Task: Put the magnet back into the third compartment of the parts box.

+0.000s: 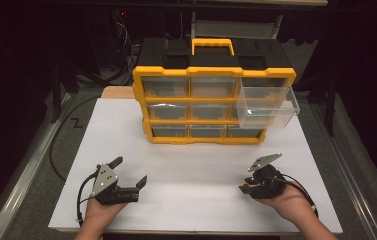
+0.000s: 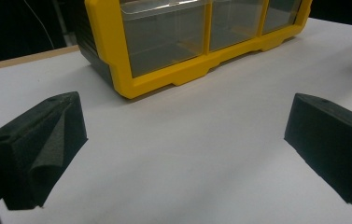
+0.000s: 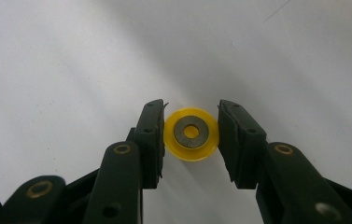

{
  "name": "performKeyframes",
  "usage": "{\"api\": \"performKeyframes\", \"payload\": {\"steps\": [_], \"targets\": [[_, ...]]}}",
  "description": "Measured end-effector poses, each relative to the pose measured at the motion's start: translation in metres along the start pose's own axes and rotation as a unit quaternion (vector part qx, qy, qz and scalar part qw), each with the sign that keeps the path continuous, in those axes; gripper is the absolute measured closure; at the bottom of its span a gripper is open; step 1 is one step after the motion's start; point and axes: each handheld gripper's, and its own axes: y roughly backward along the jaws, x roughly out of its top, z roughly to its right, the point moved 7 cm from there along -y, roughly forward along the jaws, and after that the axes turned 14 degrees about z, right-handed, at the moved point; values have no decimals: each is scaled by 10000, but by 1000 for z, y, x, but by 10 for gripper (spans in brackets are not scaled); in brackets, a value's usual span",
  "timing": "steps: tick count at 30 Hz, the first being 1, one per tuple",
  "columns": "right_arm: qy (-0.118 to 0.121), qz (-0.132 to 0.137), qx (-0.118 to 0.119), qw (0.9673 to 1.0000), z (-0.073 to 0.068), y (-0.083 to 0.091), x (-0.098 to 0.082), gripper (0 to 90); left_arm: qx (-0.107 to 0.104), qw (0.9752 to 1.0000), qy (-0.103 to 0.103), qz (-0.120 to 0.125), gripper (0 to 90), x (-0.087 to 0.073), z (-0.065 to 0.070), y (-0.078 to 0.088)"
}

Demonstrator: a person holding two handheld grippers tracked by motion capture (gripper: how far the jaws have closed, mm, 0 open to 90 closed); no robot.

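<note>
A small yellow disc with a grey washer-like ring set in its face lies flat on the white bench, squarely between the jaws of the right gripper. The jaws stand narrow on either side of it. The left-hand pad appears to touch the disc's rim, while a thin gap seems to remain at the other pad, so whether the grip is already firm cannot be told. In the high view the right gripper is tipped down toward the bench, low and near the person's edge.

The left gripper rests well apart from the disc, its jaws spread wide and holding nothing. It faces the yellow organiser.

Ahead of the right gripper, one clear drawer is pulled out from the organiser's top row on that same side. The right hand is much the nearer to both disc and drawer. The disc is round, so no long axis constrains the grasp.
</note>
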Motion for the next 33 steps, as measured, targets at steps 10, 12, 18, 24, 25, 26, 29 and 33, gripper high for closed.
{"api": "performKeyframes", "payload": {"steps": [10, 12, 18, 24, 25, 26, 29, 33], "targets": [[93, -176, 29, 9998, 0, 5, 7, 649, -6, 10000, -57, -22, 1, 0, 0, 1], [112, -218, 70, 9997, 1, 8, 9, 649, -10, 10000, -66, -19, 1, 0, 0, 1], [157, -304, 162, 9993, 1, 14, 13, 649, -32, 10000, -69, -43, 1, -1, 1, 0], [182, -431, 199, 9987, 2, 18, 15, 649, -43, 9999, -101, -48, 2, -1, 2, 0], [206, -447, 206, 9986, 2, 19, 16, 649, -43, 9999, -106, -50, 2, -1, 2, 0], [224, -457, 232, 9984, 2, 19, 16, 648, -44, 9999, -106, -52, 2, -1, 2, 0], [255, -509, 275, 9980, 1, 19, 17, 648, -43, 9999, -98, -59, 2, -1, 1, 0], [339, -552, 321, 9974, 0, 21, 19, 649, -47, 9999, -99, -62, 2, -1, 2, 0]]}}
